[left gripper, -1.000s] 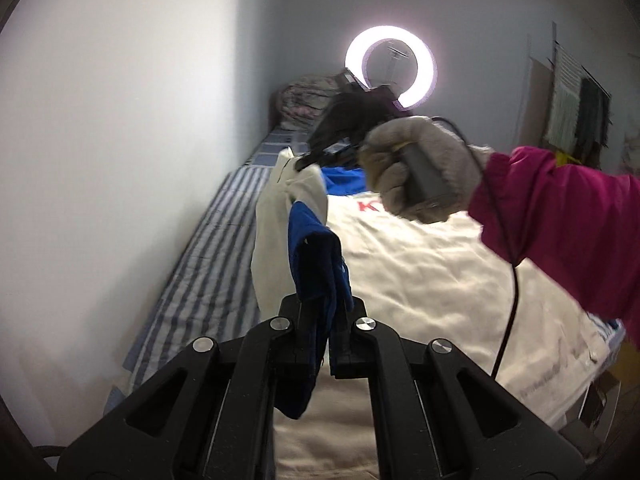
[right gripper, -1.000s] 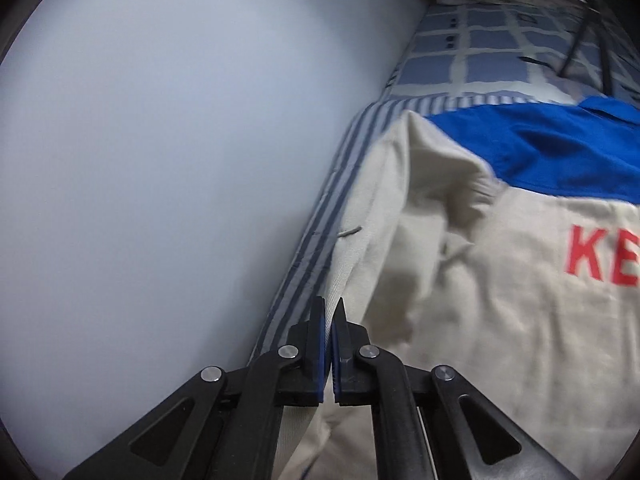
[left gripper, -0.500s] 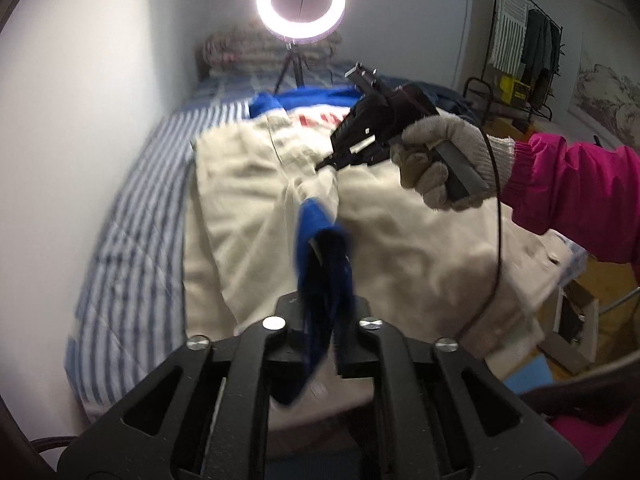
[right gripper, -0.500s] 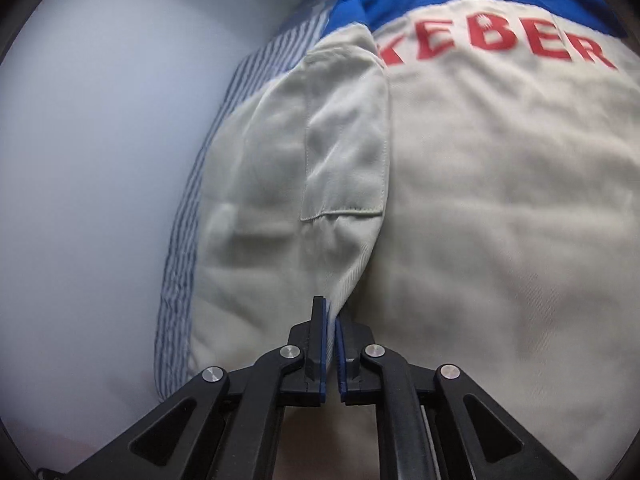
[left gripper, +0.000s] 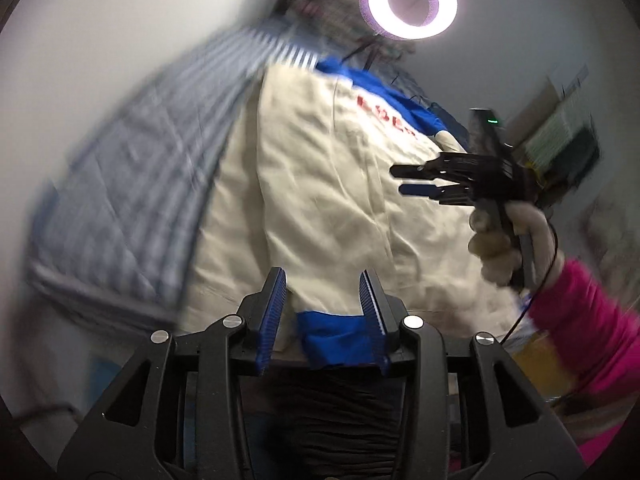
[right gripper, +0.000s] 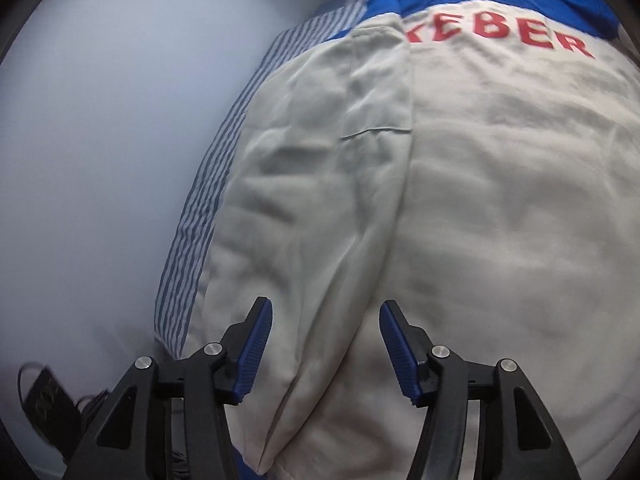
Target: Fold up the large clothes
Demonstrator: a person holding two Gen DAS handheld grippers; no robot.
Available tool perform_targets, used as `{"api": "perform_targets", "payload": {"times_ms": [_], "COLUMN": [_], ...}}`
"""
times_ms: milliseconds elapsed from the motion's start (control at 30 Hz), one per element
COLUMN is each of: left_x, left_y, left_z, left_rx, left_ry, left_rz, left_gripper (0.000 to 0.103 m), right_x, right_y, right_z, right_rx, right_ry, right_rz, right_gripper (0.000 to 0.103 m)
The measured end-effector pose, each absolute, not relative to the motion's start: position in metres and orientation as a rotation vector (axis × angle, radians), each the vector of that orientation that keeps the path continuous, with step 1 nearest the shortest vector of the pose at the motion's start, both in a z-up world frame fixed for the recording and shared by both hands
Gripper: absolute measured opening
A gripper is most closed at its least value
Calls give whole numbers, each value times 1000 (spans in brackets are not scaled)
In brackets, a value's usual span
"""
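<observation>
The left gripper (left gripper: 323,302) stands wide open over the blue cuff (left gripper: 334,338) at the bed's near edge. The right gripper (right gripper: 325,350) is open too, above the folded sleeve (right gripper: 332,240). The cream jacket (right gripper: 500,200) lies flat on the striped bed (left gripper: 132,200), which runs along a white wall (right gripper: 100,140); a ring light (left gripper: 408,0) glows beyond. Half a second ago both grippers pinched the sleeve; now it lies released.
</observation>
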State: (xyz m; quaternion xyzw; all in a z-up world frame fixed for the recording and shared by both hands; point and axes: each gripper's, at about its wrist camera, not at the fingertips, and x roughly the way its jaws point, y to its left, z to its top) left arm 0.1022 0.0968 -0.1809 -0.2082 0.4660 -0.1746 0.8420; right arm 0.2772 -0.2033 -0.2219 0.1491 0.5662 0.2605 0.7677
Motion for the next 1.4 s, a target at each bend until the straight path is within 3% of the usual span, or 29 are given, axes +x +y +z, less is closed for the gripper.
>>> {"api": "perform_targets", "payload": {"times_ms": [267, 300, 333, 367, 667, 1000, 1067, 1167, 1400], "left_x": [133, 134, 135, 137, 121, 124, 122, 118, 120], "left_y": [84, 81, 77, 74, 130, 128, 129, 130, 127], "left_z": [-242, -244, -245, -246, -227, -232, -235, -238, -240], "left_rx": [-577, -587, -574, -550, -584, -550, -530, -515, -515], "left_ry": [1116, 1111, 1108, 1106, 1018, 1021, 1032, 1039, 1047], "left_rz": [-320, -338, -340, -337, -246, -210, -198, -201, -191], "left_gripper": [39, 29, 5, 3, 1, 1, 2, 2, 2], "right_x": [291, 296, 302, 308, 365, 443, 445, 448, 481], "right_y": [-186, -186, -184, -182, -123, -31, -36, -72, -166], "right_z": [-196, -195, -194, -191, -169, -188, -192, -195, -215], "right_rx": [217, 217, 214, 209, 98, -9, -11, 30, 230], "right_ry": [1157, 1156, 1153, 1144, 1075, 1105, 1084, 1036, 947], "right_rz": [528, 525, 521, 520, 550, 539, 511, 403, 313], "right_gripper": [59, 59, 59, 59, 59, 55, 51, 37, 35]}}
